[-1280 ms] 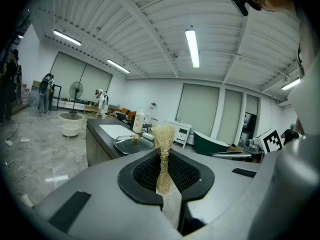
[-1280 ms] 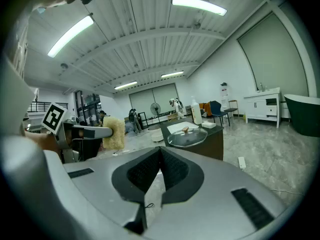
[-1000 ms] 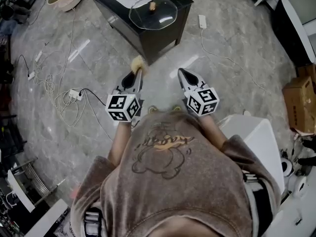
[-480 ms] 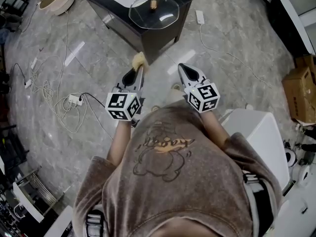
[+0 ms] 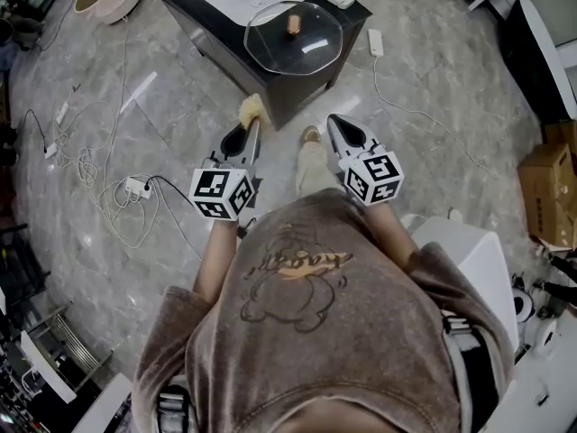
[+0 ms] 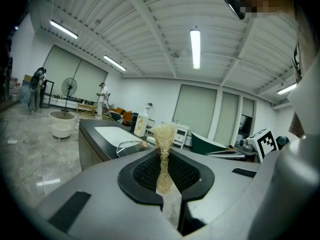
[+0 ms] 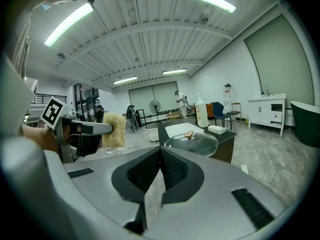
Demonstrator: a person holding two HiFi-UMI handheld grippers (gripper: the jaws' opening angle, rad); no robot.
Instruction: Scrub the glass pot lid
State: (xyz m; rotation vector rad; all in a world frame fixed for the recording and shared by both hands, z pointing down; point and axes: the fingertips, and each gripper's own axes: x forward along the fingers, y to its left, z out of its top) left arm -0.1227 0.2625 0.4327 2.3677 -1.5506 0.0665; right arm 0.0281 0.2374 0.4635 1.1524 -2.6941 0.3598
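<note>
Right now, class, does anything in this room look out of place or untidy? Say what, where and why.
Loose cables and a power strip sprawl across the floor left of the person, a trip hazard. The glass lid sits right at the counter's front corner, close to its edge.

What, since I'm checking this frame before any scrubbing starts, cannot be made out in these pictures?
Glass pot lid: any dirt is too small to see in the head view; the left gripper body covers much of it in its view.
Black table: far end cut off by the head view's top edge.
Bottle label: too small, left gripper view.
Scrubber: gripped end hidden between that gripper's jaws.
</note>
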